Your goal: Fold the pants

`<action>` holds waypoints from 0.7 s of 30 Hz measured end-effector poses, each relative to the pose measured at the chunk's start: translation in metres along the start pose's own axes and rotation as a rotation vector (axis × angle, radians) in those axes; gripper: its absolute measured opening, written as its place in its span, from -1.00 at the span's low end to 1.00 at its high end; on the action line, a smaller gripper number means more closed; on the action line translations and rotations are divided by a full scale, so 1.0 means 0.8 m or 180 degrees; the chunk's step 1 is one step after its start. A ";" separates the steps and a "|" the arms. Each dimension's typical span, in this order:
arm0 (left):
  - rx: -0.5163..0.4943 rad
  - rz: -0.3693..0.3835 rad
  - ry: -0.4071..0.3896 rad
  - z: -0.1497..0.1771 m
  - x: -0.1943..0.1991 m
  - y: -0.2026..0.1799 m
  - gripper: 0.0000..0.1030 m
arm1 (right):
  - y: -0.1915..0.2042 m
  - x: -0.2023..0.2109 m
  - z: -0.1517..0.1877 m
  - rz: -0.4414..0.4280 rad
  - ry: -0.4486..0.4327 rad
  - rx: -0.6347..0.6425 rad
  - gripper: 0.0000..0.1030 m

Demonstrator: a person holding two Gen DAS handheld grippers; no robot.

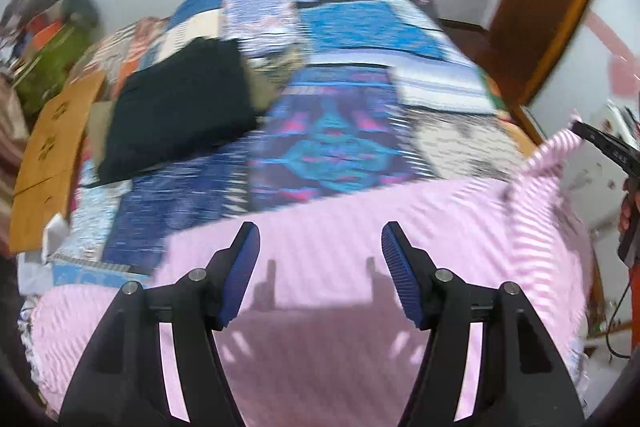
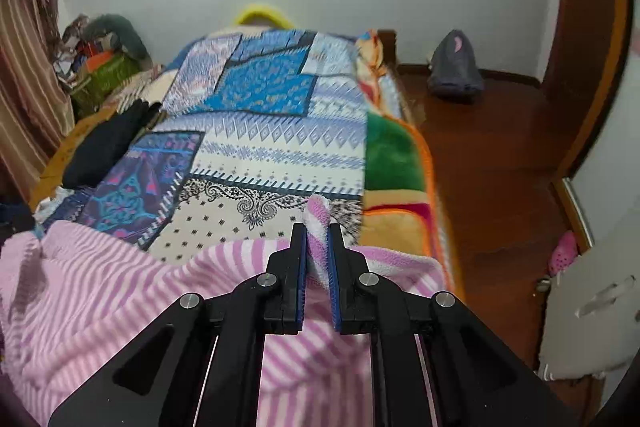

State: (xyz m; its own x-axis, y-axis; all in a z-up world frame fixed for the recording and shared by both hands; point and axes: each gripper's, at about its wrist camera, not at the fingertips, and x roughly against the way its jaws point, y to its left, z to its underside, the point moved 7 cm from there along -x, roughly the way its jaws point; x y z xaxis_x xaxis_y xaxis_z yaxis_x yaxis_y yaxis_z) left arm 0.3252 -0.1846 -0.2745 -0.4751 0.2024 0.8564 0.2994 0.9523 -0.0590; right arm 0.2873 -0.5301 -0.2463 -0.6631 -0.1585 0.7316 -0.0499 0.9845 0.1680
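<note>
One corner of the pink-and-white striped fleece pants [image 2: 132,279] is pinched between the jaws of the right gripper [image 2: 318,227], which are pressed together on a small tuft of the fabric sticking up past the tips. From the left wrist view the same corner is seen lifted off the bed at the right, drawn up to a point where the right gripper's black tips [image 1: 600,143] meet it. The jaws of the left gripper [image 1: 320,239] are spread wide, with nothing between them; they hang over the flat middle of the pants, and their shadow falls on the cloth below.

The pants are spread across the near end of the bed, over the patchwork bedspread [image 2: 276,143], and reach close to its right edge, where a green and orange blanket [image 2: 394,163] shows. Ridges and loose folds are seen in the fabric at the near left, so the garment is not yet laid smooth. No finished fold can be made out: no doubled layer with matched edges is visible, though the left view is blurred and the near part of the garment is hidden by the grippers.

The task is judged to be at an early stage. One grasp has been made; a second hold by the left gripper is probably still needed before the lifted part can be carried over. A dark garment [image 2: 104,147] lies near the left edge of the bed, well apart from the pants.
</note>
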 end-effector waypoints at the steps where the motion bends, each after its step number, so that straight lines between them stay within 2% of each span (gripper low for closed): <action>1: -0.0040 0.0067 0.0009 0.003 0.001 -0.017 0.22 | -0.003 0.009 0.005 0.0008 -0.0022 -0.0021 -0.83; 8: -0.0364 0.0457 0.0231 0.042 -0.011 -0.137 0.22 | -0.024 0.041 0.044 0.0004 -0.0050 -0.0189 -0.83; 14: -0.0583 0.0546 0.0327 0.063 -0.027 -0.191 0.21 | -0.044 0.066 0.057 0.0022 -0.0179 -0.0373 -0.83; 15: -0.0608 0.0544 0.0325 0.065 -0.029 -0.196 0.16 | -0.047 0.070 0.057 0.0027 -0.0202 -0.0397 -0.83; 17: -0.0676 0.0539 0.0322 0.068 -0.032 -0.206 -0.14 | -0.053 0.078 0.060 0.0032 -0.0245 -0.0436 -0.83; 18: -0.0725 0.0547 0.0320 0.069 -0.033 -0.210 -0.58 | -0.056 0.081 0.061 0.0034 -0.0260 -0.0450 -0.83; 19: -0.0753 0.0545 0.0313 0.069 -0.031 -0.213 -0.92 | -0.058 0.084 0.061 0.0039 -0.0274 -0.0465 -0.83; 21: -0.0773 0.0654 0.0281 0.071 -0.021 -0.222 -0.96 | -0.060 0.090 0.063 0.0048 -0.0304 -0.0481 -0.83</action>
State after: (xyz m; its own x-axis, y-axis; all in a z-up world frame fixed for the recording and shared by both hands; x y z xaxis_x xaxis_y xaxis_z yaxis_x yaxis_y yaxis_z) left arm 0.2327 -0.3437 -0.3075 -0.3138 0.3540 0.8810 0.5751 0.8092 -0.1203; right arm 0.2040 -0.5852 -0.2349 -0.7312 -0.1289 0.6698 0.0686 0.9631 0.2602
